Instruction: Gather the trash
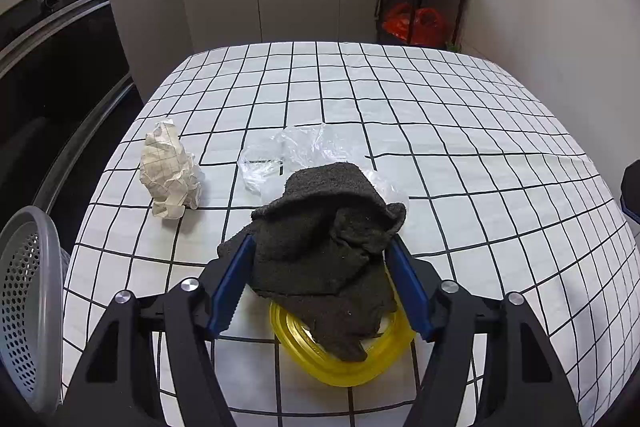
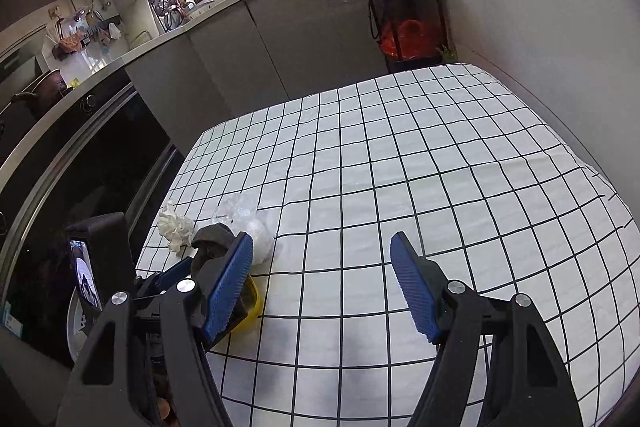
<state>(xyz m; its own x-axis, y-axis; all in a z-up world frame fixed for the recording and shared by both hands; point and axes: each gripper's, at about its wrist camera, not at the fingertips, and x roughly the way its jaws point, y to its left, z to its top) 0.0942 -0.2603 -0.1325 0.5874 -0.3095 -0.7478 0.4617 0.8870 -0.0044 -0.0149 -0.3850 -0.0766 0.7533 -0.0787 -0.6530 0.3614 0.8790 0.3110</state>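
L gripper (image 1: 320, 267) has its blue fingers (image 1: 234, 283) closed in on a dark grey rag (image 1: 328, 235); the pads look pressed into the bunched cloth on both sides, so I read it as a grip on the rag. Rag is draped over a yellow lid/dish (image 1: 344, 359) and partly over a clear plastic bag (image 1: 296, 151), which is prob why it's taken from the near bunched part: thick fold gives the fingers sth to bite, w/o catching the yellow piece under it.

R gripper (image 2: 322, 287) hangs over bare checked cloth, fingers wide apart, nothing btw them. Looks parked to keep out of the L's way.

Other trash: crumpled paper ball (image 1: 170, 175) just left of the bag, near the worktop (image 1: 440, 147) left edge. Grey perforated bin (image 1: 28, 299) sits off that left edge, low, prob the drop target.

Room: far and right parts of worktop are free. Left edge is close to the paper and bin, with the dark oven front (image 1: 56, 75) beyond, so the swing to the bin is short but tight.
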